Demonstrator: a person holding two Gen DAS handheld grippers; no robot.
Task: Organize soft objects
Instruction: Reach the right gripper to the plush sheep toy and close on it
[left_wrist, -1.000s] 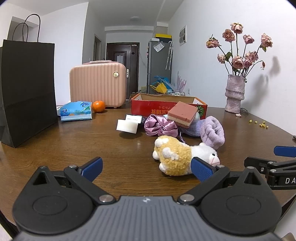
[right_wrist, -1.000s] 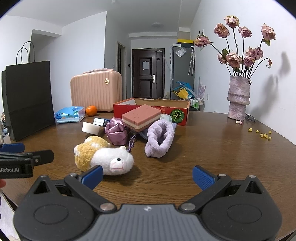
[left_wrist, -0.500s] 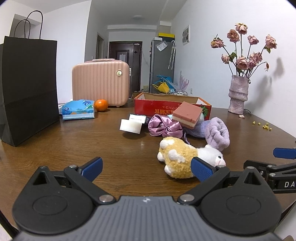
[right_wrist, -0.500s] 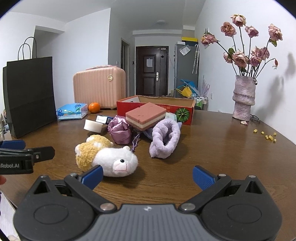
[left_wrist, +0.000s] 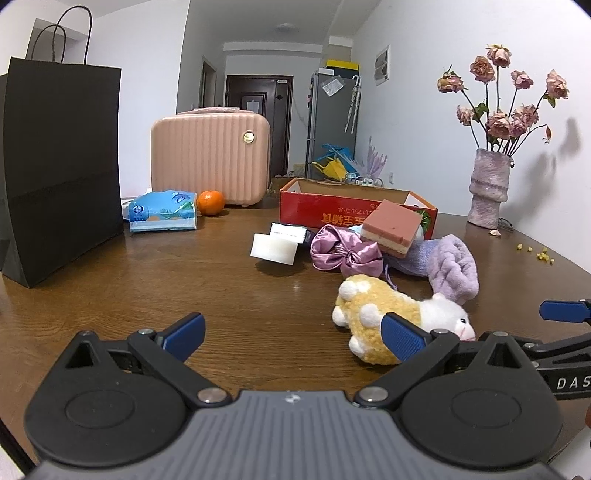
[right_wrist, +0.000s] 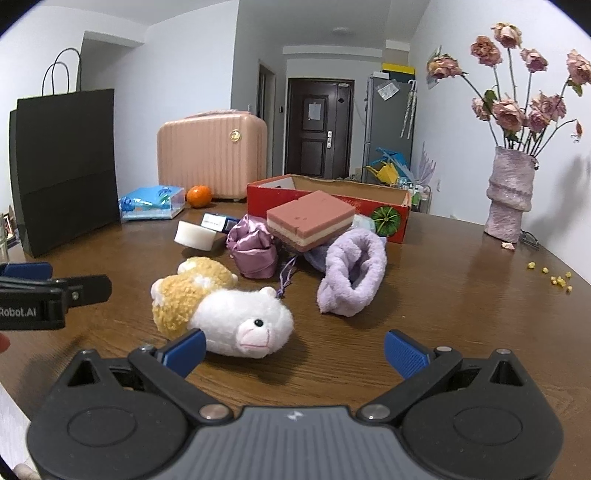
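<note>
A yellow and white plush toy (right_wrist: 221, 306) (left_wrist: 391, 314) lies on its side on the brown table (left_wrist: 184, 280). Behind it sit a purple satin pouch (right_wrist: 253, 249) (left_wrist: 345, 253), a lilac fluffy sock (right_wrist: 352, 275) (left_wrist: 448, 267) and a pink layered sponge block (right_wrist: 310, 219) (left_wrist: 391, 227) propped on the pile. A white foam block (right_wrist: 194, 234) (left_wrist: 273, 249) lies left of the pouch. My right gripper (right_wrist: 295, 349) is open, just short of the plush toy's head. My left gripper (left_wrist: 293, 332) is open over bare table, left of the toy.
A red cardboard box (right_wrist: 328, 201) stands open behind the pile. A black paper bag (left_wrist: 59, 177), a pink case (left_wrist: 210, 162), a tissue pack (left_wrist: 162, 210) and an orange (left_wrist: 210, 202) are at the left back. A vase of dried roses (right_wrist: 509, 188) stands at the right.
Both grippers have moved forward toward the pile, so the plush toy and the objects behind it look larger and nearer. Nothing on the table has shifted.
</note>
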